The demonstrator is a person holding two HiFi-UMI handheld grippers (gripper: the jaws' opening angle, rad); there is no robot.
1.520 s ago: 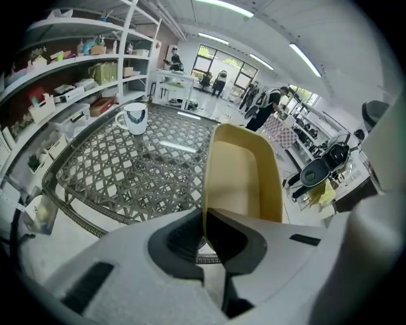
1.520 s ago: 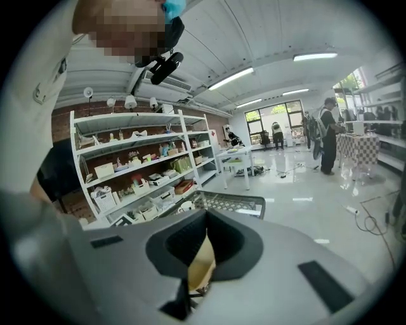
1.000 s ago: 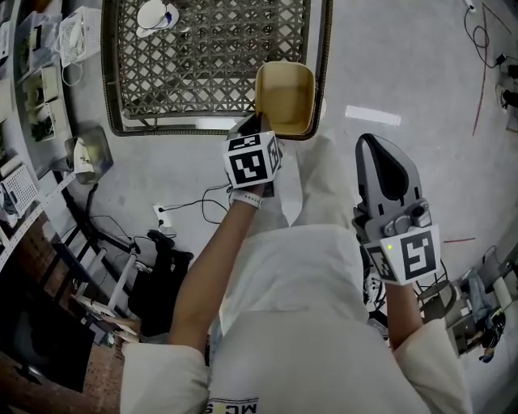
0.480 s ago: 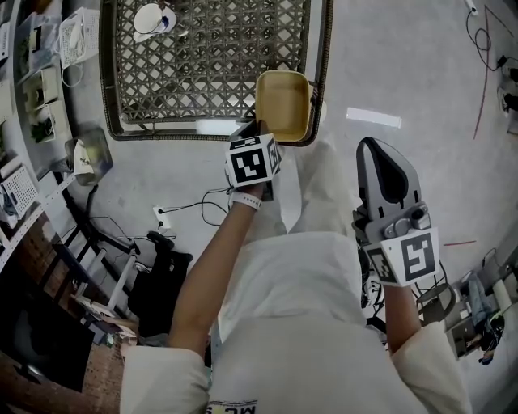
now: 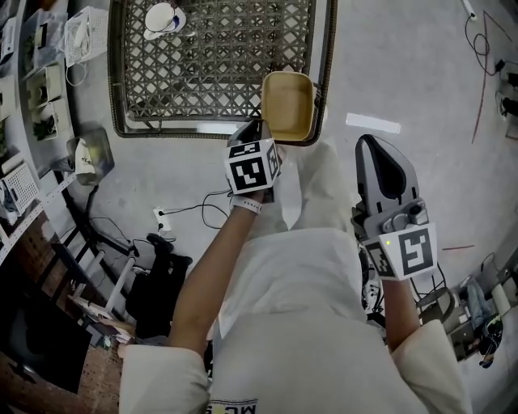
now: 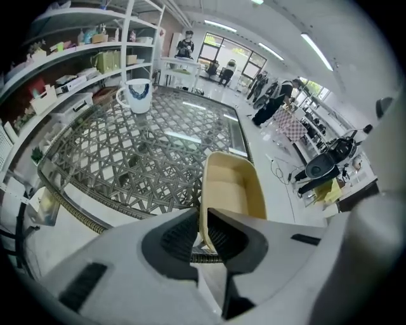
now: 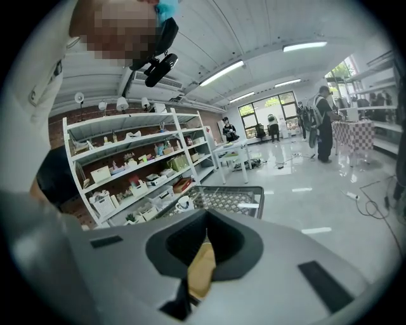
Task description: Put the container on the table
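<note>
Placing step: left gripper jaws clamped on near rim of tan container, apparently held over lattice table's near right edge; right gripper jaws together, empty; next probably lower flat, release.

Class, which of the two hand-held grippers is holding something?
The left hand-held gripper: its jaws clamp the tan container by its rim; the right hand-held gripper is shut, empty.

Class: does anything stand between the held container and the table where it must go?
Nothing visible does. The left gripper holds the container over the table's near right corner. The only thing on the table, a mug, stands at its far left corner.
</note>
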